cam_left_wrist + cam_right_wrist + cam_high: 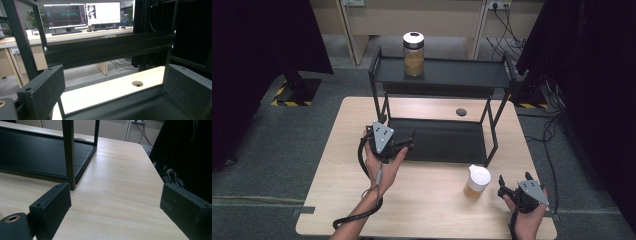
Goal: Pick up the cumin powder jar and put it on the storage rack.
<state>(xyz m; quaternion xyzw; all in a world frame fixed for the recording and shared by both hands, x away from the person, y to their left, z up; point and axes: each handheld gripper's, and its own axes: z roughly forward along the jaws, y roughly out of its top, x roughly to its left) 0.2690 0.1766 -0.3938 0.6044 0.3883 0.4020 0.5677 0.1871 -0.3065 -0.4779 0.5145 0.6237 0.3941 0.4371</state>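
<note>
From the high view, the left claw [408, 141] is held at the near left corner of the black two-tier shelf rack [439, 75], its tips just over the front edge of the lower shelf [447, 142]. The right claw [512, 186] rests near the right front corner of the table [427, 200], just right of a white-lidded jar [476, 182] that stands upright on the wood, apart from the claw. A second jar [413, 53] with a dark-rimmed lid stands on the far left part of the rack's top shelf.

The left gripper view adds what the overhead camera cannot give: the left claw [112, 92] is released, both jaws spread wide with nothing between them, looking under the top shelf across the lower shelf [130, 107] towards the round hole [137, 83] in the table. Beyond it are a desk [75, 36] and two lit monitors [82, 15], which the high view leaves out.

The right gripper view shows the right claw [115, 205] likewise released, jaws wide over bare wood, empty. It faces the rack's near right leg [69, 152] and the lower shelf [35, 155] to the left; the white-lidded jar lies outside this picture. Cables [143, 132] trail on the floor past the table's far edge.
</note>
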